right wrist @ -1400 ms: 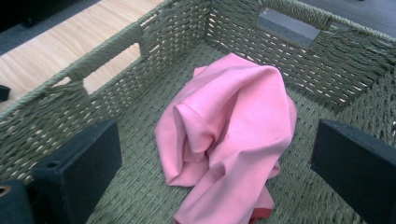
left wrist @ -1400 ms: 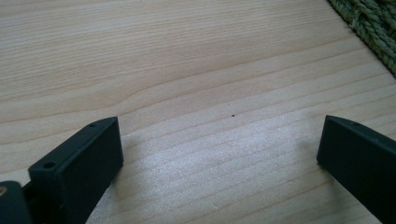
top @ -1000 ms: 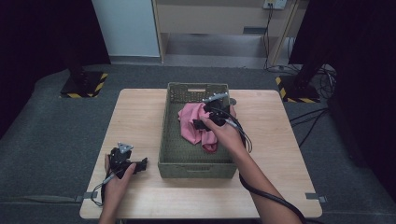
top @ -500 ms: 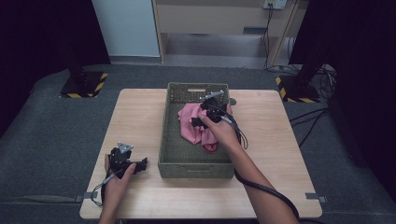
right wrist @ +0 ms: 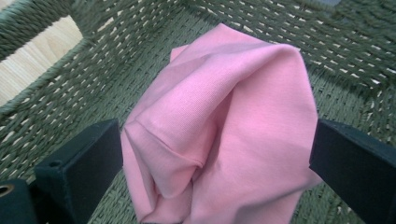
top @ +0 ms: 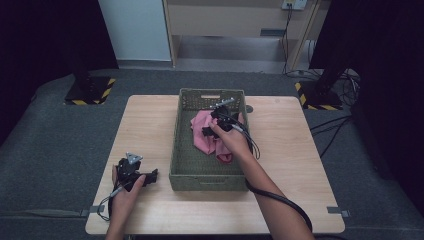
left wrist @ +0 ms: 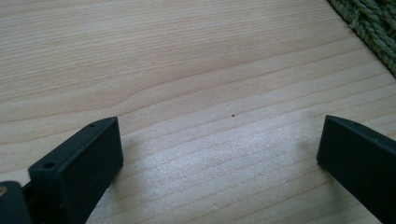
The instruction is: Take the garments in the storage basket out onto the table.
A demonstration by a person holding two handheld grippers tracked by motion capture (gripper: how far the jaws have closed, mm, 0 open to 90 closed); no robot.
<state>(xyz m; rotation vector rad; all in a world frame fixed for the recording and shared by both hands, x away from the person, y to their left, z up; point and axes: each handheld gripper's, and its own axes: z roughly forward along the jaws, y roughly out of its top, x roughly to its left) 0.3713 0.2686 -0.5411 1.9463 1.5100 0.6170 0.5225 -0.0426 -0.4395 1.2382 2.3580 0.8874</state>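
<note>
Right gripper view: right gripper [right wrist: 219, 154] jaws wide around pink cloth [right wrist: 224, 126] in green basket [right wrist: 70, 88]; left gripper [left wrist: 219, 154] wide over table [left wrist: 187, 70].

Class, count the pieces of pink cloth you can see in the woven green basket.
1: a crumpled pink cloth lies in the woven green basket, between the open jaws of the right gripper. Others could be hidden beneath it.

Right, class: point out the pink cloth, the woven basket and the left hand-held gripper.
pink cloth [right wrist: 224, 121], right gripper view, bunched middle fold.
woven basket [top: 176, 145], high view, left wall.
left hand-held gripper [left wrist: 219, 149], left gripper view, midway between open jaws.
</note>
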